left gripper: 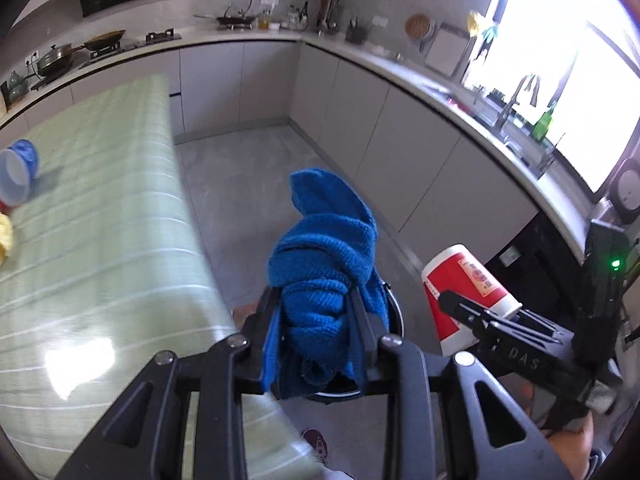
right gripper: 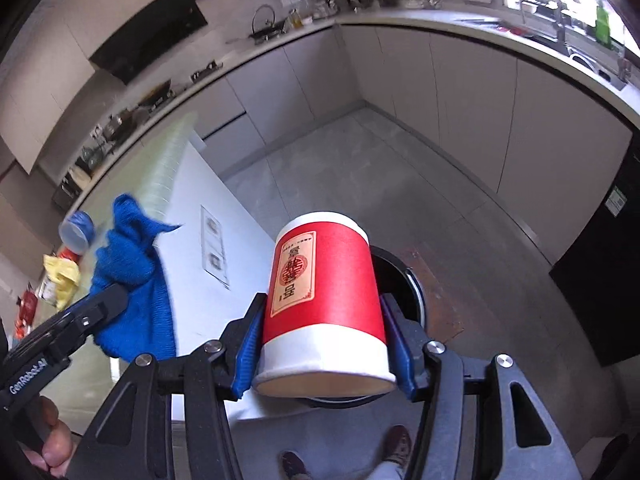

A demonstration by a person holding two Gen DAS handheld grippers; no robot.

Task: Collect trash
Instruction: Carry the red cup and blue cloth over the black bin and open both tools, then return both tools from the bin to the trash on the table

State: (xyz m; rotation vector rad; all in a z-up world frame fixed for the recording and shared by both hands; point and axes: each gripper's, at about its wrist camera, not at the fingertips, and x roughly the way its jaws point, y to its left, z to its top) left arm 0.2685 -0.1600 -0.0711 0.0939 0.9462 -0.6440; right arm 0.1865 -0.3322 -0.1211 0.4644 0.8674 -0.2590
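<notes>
With the left gripper [left gripper: 316, 312] clamped on a blue cloth [left gripper: 324, 256] and the right gripper [right gripper: 324, 344] squeezing a red paper cup [right gripper: 326, 300] mid-frame, both hung above the dark bin [right gripper: 408, 284], so letting go there looked like the next move.

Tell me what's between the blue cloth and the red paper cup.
Nothing: in the left wrist view only bare floor separates blue cloth and red paper cup.

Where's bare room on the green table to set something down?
Free: most of the green striped tablecloth, from the blue cup across to the edge by the floor, and the stretch toward the counter. Crowded: the end with the blue cup and the yellow wrapper, where small items cluster.
</notes>
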